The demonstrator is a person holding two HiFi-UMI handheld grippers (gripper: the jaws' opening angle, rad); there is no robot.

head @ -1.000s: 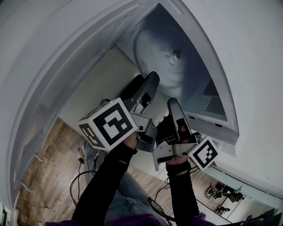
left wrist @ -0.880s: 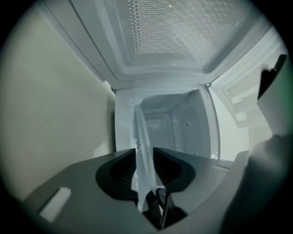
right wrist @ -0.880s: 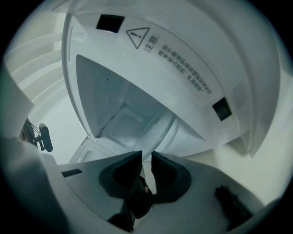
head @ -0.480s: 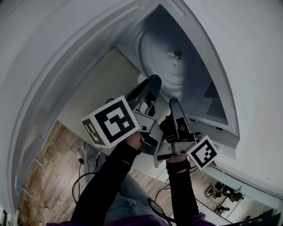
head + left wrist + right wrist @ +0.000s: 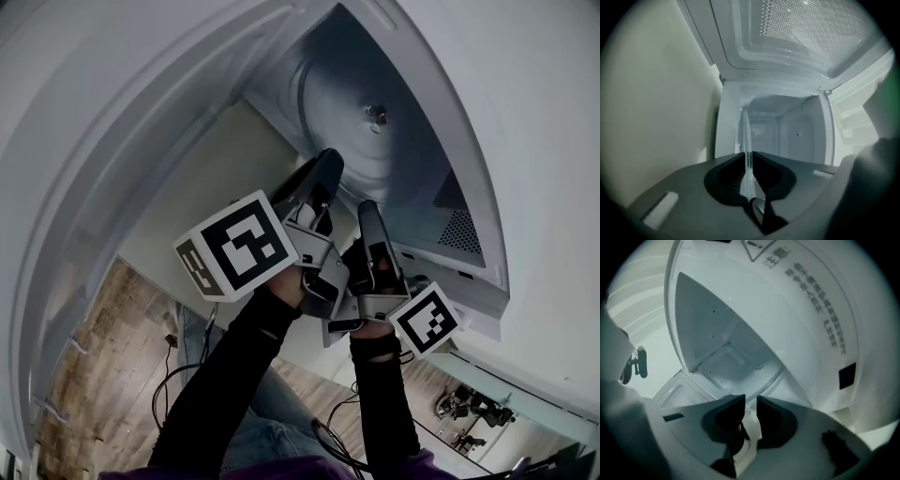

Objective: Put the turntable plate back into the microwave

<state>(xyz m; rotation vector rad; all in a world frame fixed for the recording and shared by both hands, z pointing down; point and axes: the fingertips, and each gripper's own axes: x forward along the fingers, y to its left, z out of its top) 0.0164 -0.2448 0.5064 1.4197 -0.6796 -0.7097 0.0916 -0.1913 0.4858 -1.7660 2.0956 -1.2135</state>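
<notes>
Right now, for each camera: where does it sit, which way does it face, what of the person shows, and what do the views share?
Head view: on the person's head, facing the open microwave; both black sleeves, left gripper and right gripper show.
Left gripper view: rides the left gripper, looking into the cavity; its jaws, just closed, clamp the turntable plate edge-on.
Right gripper view: rides the right gripper, looking through the plate into the cavity; its jaws grip the rim.
Shared: all three show the plate and cavity.

Head view from behind, gripper views close in, all facing microwave
</notes>
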